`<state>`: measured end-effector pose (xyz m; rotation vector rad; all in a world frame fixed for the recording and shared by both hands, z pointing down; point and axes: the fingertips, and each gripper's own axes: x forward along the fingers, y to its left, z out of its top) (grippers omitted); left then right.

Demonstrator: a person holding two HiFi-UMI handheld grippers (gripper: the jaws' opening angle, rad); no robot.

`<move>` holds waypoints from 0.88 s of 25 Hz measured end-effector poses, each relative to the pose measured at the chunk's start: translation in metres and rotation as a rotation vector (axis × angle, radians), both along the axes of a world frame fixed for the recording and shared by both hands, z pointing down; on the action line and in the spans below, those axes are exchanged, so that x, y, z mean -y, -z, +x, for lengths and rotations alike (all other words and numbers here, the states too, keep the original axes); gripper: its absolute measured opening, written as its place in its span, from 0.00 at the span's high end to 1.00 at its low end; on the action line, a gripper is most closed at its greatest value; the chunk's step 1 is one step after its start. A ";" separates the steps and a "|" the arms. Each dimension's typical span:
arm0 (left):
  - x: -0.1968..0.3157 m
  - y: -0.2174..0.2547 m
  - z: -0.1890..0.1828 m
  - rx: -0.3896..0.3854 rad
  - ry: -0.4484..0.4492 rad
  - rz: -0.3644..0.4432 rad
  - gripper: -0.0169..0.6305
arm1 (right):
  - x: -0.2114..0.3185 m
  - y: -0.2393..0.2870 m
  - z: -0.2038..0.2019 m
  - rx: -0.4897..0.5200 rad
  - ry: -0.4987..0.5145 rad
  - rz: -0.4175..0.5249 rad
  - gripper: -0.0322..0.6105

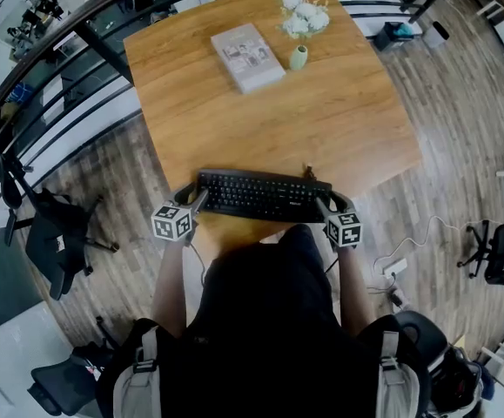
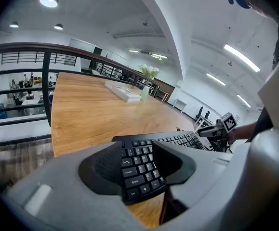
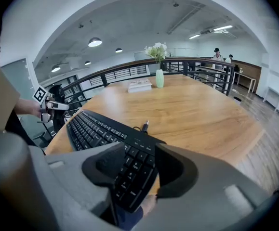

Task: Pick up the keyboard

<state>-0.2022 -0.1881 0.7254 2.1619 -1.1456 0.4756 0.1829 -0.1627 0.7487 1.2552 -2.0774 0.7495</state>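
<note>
My left tool (image 1: 200, 201) and right tool (image 1: 325, 205) both stand partly open. Each straddles one end of the keyboard (image 1: 265, 196) on the desk (image 1: 339, 120), not clamping it.

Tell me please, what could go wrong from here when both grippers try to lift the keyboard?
1. Both the left gripper and the right gripper are open over the very ends of the keyboard; a shallow or uneven grip could let one end slip.
2. The keyboard lies near the front edge of the table; a nudge might push it off.
3. Its loose plug may drag or catch.
</note>
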 end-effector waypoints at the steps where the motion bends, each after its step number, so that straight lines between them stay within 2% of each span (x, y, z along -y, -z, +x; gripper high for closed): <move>1: 0.000 -0.003 -0.001 0.007 0.002 -0.009 0.68 | -0.001 -0.003 0.001 -0.006 -0.003 -0.008 0.63; 4: -0.001 -0.012 -0.001 0.028 -0.005 -0.040 0.62 | -0.001 -0.010 0.005 -0.014 -0.009 -0.026 0.56; 13: -0.001 -0.030 0.005 0.051 -0.027 -0.090 0.52 | -0.007 -0.024 0.005 0.015 0.011 -0.087 0.46; 17: -0.001 -0.041 0.004 0.074 -0.020 -0.123 0.51 | -0.009 -0.030 0.004 0.032 0.010 -0.106 0.45; 22: -0.002 -0.047 0.010 0.054 -0.018 -0.151 0.50 | -0.010 -0.029 0.005 0.055 0.027 -0.121 0.45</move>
